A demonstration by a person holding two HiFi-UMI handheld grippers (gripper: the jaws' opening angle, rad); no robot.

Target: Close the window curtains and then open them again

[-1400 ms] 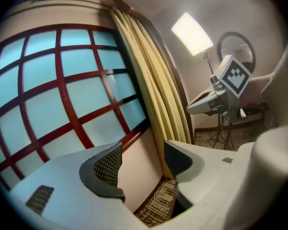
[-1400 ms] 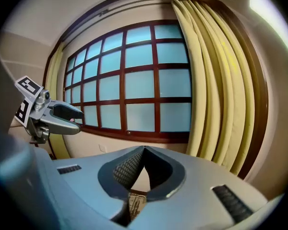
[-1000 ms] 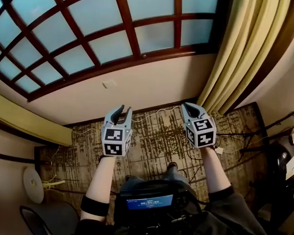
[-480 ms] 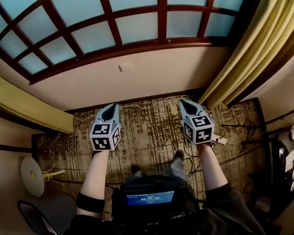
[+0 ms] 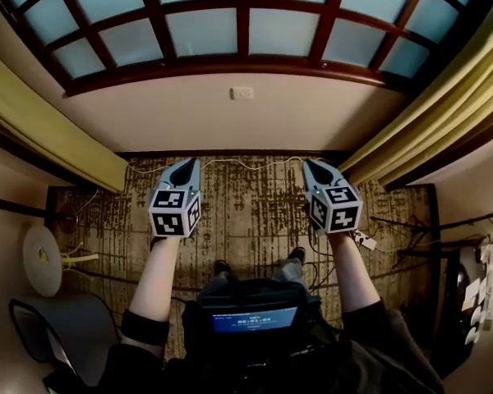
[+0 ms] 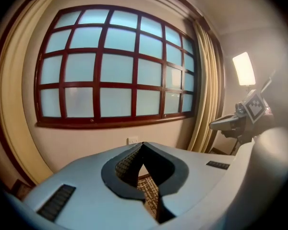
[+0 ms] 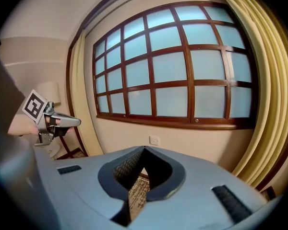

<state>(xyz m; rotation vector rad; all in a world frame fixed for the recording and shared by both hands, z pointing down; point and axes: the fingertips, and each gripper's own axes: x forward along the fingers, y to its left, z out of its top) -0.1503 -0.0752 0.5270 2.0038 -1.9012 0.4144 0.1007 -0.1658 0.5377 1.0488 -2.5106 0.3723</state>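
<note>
Yellow curtains point(image 5: 431, 109) drawn back at both window point(image 5: 246, 31) sides, left gripper point(image 5: 186, 165) and right gripper point(image 5: 311, 165) closed, empty, shoes point(image 5: 297, 255) only in head view

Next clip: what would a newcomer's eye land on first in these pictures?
The big window, with its dark red wooden grid and pale frosted panes, fills the top of the head view. It is flanked by two yellow curtains drawn aside, the left curtain and the right curtain. Below it, the left gripper and the right gripper point toward the wall side by side over the patterned carpet, both shut and empty.
</note>
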